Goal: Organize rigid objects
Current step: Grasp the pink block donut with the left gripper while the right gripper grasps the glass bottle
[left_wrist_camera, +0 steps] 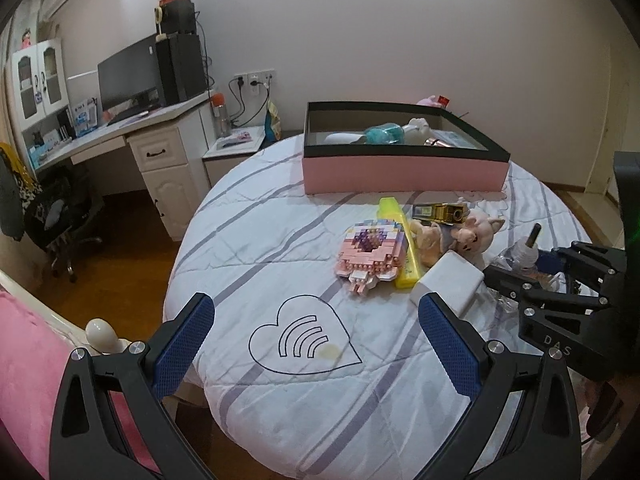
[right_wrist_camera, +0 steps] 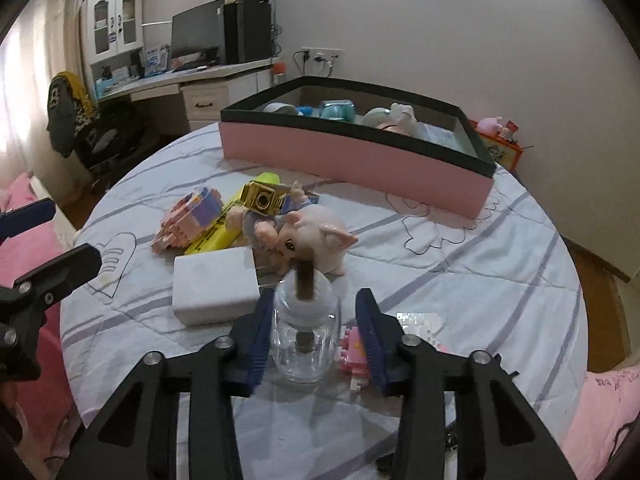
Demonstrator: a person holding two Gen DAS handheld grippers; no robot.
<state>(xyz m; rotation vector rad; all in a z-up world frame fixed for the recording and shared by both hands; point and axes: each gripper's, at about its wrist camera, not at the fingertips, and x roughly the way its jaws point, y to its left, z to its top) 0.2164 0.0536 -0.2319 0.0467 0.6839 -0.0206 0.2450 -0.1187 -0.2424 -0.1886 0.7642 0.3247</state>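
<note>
**Inspector A:** Where did the glass bottle (right_wrist_camera: 304, 344) stand?

**Inspector B:** Upright on the quilt-covered surface (right_wrist_camera: 480, 264), between the fingers of the right tool (right_wrist_camera: 314, 338). Its white stopper carried a brown stick. The jaws were apart on either side of the glass; whether the left pad touched it, I could not tell. Nothing was clamped.

**Inspector A:** And around it?

**Inspector B:** A white block (right_wrist_camera: 214, 284) lay just to its left. A pig figurine (right_wrist_camera: 316, 236) lay just behind, with a gold box (right_wrist_camera: 262, 199), a yellow case (right_wrist_camera: 224, 228) and a pink brick model (right_wrist_camera: 188, 220) close by. A smaller pink brick piece (right_wrist_camera: 354, 350) sat beside the right finger.

**Inspector A:** The container?

**Inspector B:** A pink box with a black rim (left_wrist_camera: 404, 168) stood at the far side, already holding several items.

**Inspector A:** The left tool (left_wrist_camera: 316, 340)?

**Inspector B:** Released, jaws wide, above the heart print (left_wrist_camera: 304, 336), holding nothing.
</note>
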